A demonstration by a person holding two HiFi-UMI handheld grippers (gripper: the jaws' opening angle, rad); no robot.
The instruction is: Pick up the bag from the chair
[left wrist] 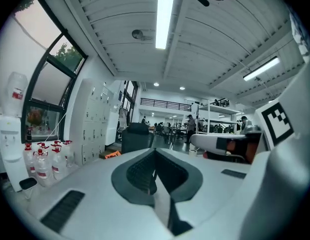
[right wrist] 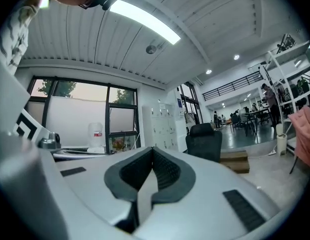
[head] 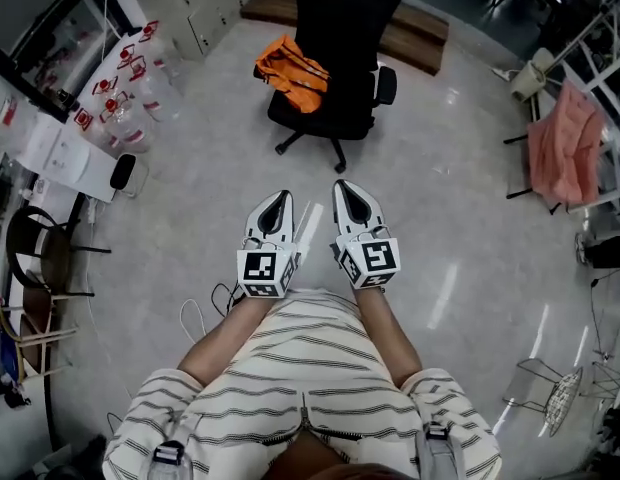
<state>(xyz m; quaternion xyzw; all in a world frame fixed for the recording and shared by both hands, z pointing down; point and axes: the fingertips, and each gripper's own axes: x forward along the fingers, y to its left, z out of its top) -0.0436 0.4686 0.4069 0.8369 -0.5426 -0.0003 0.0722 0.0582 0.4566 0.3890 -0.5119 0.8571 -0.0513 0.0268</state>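
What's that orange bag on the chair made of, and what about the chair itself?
The orange bag looks like soft, thin fabric, perhaps nylon: it lies crumpled, with pale stripes. The black chair seems covered in matte cloth or mesh, showing no shine. Its star base could be plastic or metal, but it is too small to tell.
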